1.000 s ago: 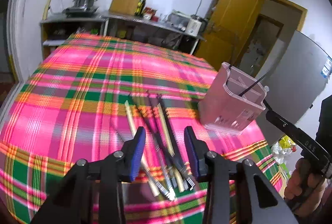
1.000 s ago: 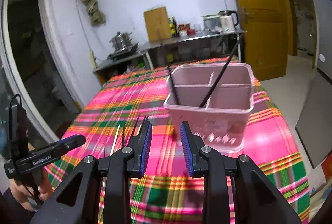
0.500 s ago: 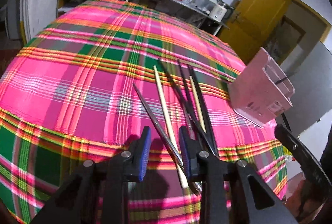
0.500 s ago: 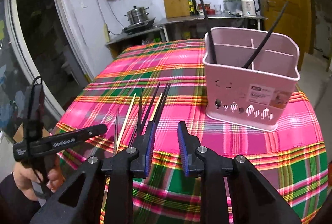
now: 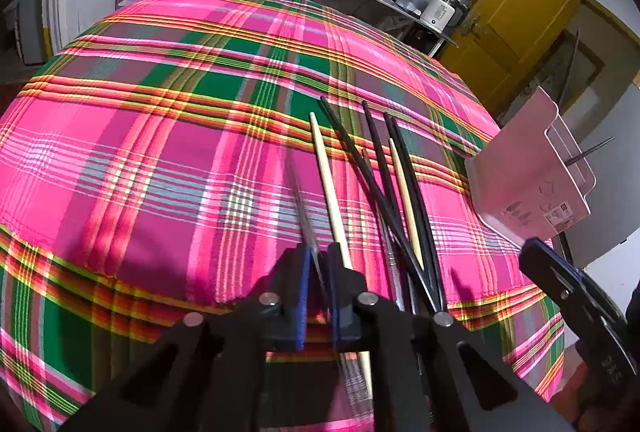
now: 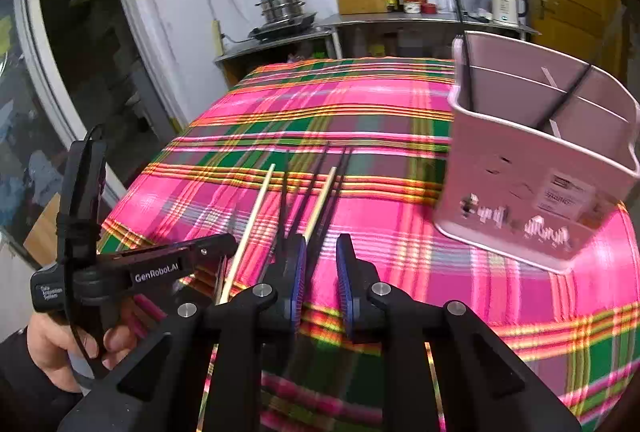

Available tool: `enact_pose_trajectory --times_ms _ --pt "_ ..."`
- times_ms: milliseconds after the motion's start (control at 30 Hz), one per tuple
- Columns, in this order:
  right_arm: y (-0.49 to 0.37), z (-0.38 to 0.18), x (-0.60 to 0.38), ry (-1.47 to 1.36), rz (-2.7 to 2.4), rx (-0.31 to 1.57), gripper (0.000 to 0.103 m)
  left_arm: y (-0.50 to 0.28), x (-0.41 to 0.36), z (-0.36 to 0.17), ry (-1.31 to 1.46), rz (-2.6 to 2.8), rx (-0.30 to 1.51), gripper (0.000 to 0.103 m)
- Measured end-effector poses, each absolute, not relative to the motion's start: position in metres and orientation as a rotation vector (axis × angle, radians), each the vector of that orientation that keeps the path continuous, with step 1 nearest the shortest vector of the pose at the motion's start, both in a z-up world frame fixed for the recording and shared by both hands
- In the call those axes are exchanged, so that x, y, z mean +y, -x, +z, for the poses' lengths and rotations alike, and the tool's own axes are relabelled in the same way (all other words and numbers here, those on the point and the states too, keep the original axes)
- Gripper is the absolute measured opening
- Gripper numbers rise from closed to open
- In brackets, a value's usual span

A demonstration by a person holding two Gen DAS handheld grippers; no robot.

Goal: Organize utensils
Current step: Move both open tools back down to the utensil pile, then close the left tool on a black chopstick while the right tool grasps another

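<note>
Several chopsticks lie in a loose bundle on the pink plaid tablecloth (image 5: 160,159): black ones (image 5: 380,167), two pale wooden ones (image 5: 326,175) and a thin metal one (image 5: 298,191). My left gripper (image 5: 318,296) has closed on the near end of the metal chopstick, low at the cloth. It also shows in the right wrist view (image 6: 216,252). My right gripper (image 6: 320,272) is open and empty, over the near ends of the chopsticks (image 6: 320,191). The pink utensil holder (image 6: 536,167) stands to the right with two black chopsticks in it.
The table's near edge drops off just under both grippers. A steel counter (image 6: 360,23) with a steamer pot, cutting board, bottles and kettle stands behind the table. A yellow door (image 5: 516,15) is at the right.
My left gripper dropped down to the table and its jaws narrowed from wide open onto the metal chopstick. My right gripper swung left, from facing the holder to over the chopsticks.
</note>
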State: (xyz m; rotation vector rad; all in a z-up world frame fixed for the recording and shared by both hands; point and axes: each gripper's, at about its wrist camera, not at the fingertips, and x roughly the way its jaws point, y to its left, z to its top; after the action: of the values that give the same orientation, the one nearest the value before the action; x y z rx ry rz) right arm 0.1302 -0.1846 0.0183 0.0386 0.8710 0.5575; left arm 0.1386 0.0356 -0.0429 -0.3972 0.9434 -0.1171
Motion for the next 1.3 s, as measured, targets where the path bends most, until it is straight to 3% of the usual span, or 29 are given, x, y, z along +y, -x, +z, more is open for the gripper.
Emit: enact_pose_trajectory --times_ms 600,733,1300 --pt "-0.178 -0.027 -0.107 0.143 0.651 1.004 0.015 -0.141 0.069 -0.041 0.342 -0.036 0.901 0.007" --pt "-0.181 -0.028 -0.101 0.162 0.667 1.008 0.009 -0.139 0.073 -0.042 0.349 -0.049 0.897 0.007" --pt "-0.200 -0.034 -0.067 0.298 0.703 1.062 0.009 -0.151 0.072 -0.040 0.280 -0.095 0.925 0.008"
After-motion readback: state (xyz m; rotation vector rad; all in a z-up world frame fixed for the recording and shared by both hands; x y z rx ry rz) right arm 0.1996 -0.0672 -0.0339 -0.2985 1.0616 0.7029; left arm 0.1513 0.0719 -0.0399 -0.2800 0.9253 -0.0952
